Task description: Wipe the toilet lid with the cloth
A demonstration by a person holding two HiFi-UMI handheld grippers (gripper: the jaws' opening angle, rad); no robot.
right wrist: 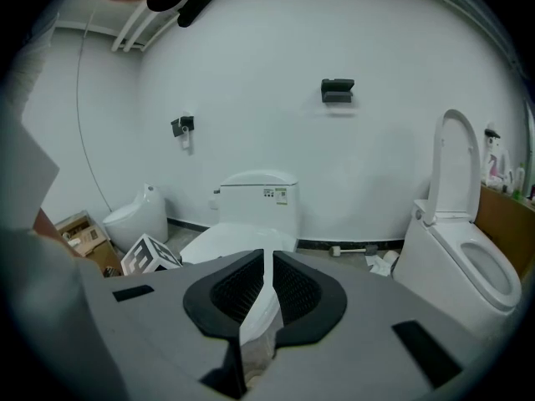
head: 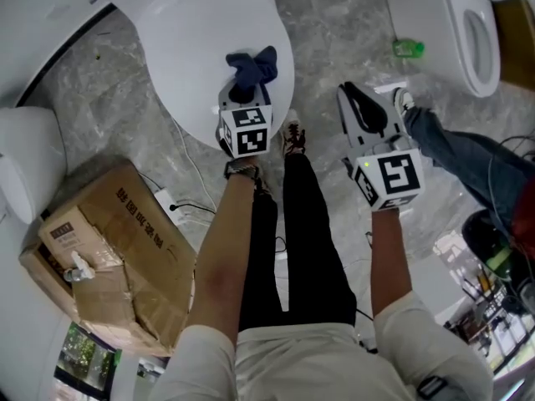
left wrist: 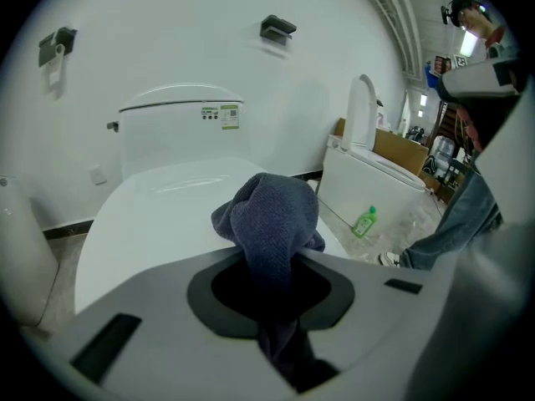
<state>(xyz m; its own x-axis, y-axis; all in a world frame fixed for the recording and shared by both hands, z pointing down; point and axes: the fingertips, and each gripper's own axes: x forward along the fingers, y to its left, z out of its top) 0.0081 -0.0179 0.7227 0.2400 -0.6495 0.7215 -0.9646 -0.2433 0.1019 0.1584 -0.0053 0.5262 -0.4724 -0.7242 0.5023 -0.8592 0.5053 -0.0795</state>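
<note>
The white toilet lid [head: 188, 48] is closed and lies at the upper left of the head view. My left gripper [head: 244, 90] hangs over its near right part, shut on a bunched dark blue cloth [head: 252, 67]. In the left gripper view the cloth [left wrist: 272, 220] stands up out of the jaws of the left gripper [left wrist: 272, 261], above the lid [left wrist: 150, 220]; whether it touches the lid I cannot tell. My right gripper [head: 351, 92] is off to the right over the marble floor, shut with nothing in it. In its own view the right gripper [right wrist: 266, 261] points at the lid [right wrist: 226, 242].
A second toilet [head: 468, 32] with its seat raised stands at the upper right, a green bottle [head: 408, 48] beside it. Another person's leg in jeans [head: 468, 157] reaches in from the right. A cardboard box [head: 109, 257] and a small white toilet [head: 25, 165] stand at the left.
</note>
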